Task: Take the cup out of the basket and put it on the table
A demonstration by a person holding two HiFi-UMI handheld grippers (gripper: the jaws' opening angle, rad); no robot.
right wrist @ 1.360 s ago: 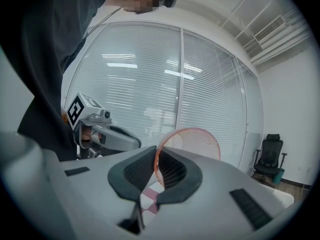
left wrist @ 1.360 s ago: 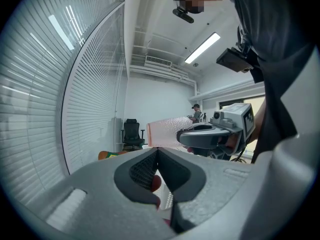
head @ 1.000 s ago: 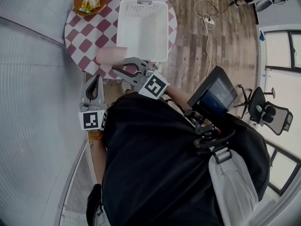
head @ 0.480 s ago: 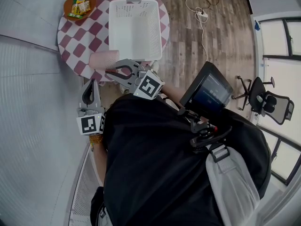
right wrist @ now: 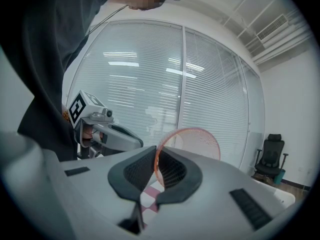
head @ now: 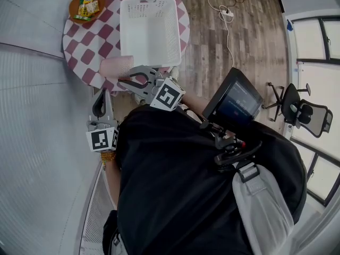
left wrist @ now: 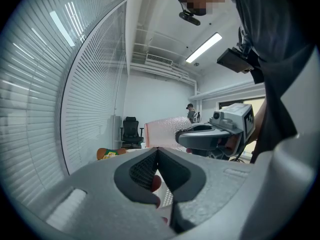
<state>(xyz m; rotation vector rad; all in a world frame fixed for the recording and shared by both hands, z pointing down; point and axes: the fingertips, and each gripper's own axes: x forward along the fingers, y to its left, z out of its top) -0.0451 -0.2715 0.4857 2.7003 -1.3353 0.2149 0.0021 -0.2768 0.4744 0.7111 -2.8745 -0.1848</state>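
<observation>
The left hand-held gripper (head: pixel 102 92) is sitting closest to the person's dark-clothed body (head: pixel 180 185), off the near edge of the surface (head: pixel 79 47). In its own view, the left hand-held gripper (left wrist: pixel 157 150) is showing its two jaws pressed together at the tips with nothing between them. A small screen (head: pixel 234 101) is hanging at the person's chest on the other side.

Just beyond, the right hand-held gripper (head: pixel 126 78) is reaching over the rim of the round, red-and-white checked surface. Its jaws are standing narrow and are pinching the thin wall of the pink cup (head: pixel 114 67) at its rim. In the right gripper view, one pad of the right hand-held gripper (right wrist: pixel 156 154) is sitting inside the mouth and the other outside. The cup (right wrist: pixel 192 141) is lying nearly level, with its open mouth turned toward the camera. The cup is out of the basket (head: pixel 174 33) and just beside that basket's near left corner, above the checked cloth. Whether it is touching the surface cannot be told.

Farther on, the white perforated basket is standing upright in the middle of the surface. Past it, at the far left edge, an orange dish (head: pixel 85 7) is carrying snack packets. Off to the right, a cable (head: pixel 226 12) is trailing across the wooden floor (head: pixel 212 47), and an office chair (head: pixel 300 122) is standing by the windows.
</observation>
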